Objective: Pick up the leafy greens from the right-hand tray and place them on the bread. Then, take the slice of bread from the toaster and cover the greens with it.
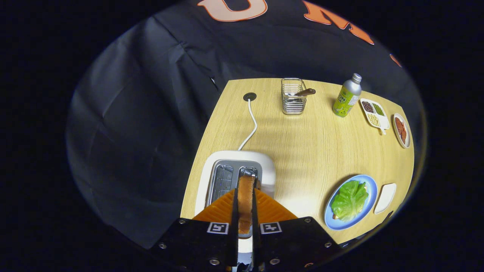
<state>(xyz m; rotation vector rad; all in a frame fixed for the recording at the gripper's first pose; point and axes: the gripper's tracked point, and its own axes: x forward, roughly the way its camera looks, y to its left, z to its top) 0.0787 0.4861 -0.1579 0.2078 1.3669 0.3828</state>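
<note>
Gripper view: gripper (pixel 245 206) fingers closed onto toast slice (pixel 246 196), both pressing its faces, slice upright between them, above white toaster (pixel 242 160) slot just ahead. Leafy greens (pixel 350 194) lie on bread on blue plate (pixel 368 183), off to right of fingers. Empty white tray (pixel 385 198) just beside plate. Wire basket (pixel 293 97), bottle (pixel 347 96) far beyond.

The gripper camera looks steeply down along its fingers, close above the toaster (pixel 236 173) (table (pixel 302 151) stretching beyond).
</note>
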